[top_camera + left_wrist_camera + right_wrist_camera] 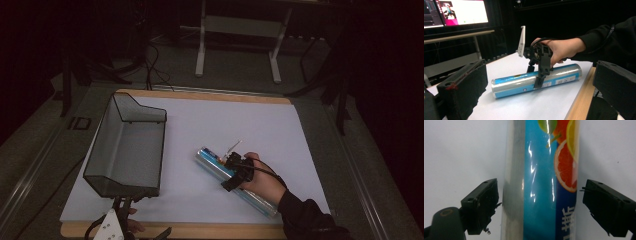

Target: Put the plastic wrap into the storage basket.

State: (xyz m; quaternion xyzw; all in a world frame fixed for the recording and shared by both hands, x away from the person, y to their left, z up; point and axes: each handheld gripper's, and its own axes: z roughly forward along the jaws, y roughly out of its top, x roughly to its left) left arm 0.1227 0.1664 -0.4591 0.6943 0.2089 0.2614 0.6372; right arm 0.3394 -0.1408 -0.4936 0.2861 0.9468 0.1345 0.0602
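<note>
Right gripper view: right gripper (pixel 541 207) straddles the tube (pixel 541 180), jaws spread, left pad at the foil, right pad just clear. Tube lies flat near the table's (pixel 200 210) front right corner, long axis crossing the jaw gap. Left gripper (pixel 536 100), jaws spread, is well apart.

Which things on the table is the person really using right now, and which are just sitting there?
In use:
- the shiny blue roll, lying on the white table
- the right gripper, open, a jaw on each side of the roll

Just sitting there:
- the black mesh basket, to the left
- the left gripper, waiting at the near table edge
- the screens far behind
</note>
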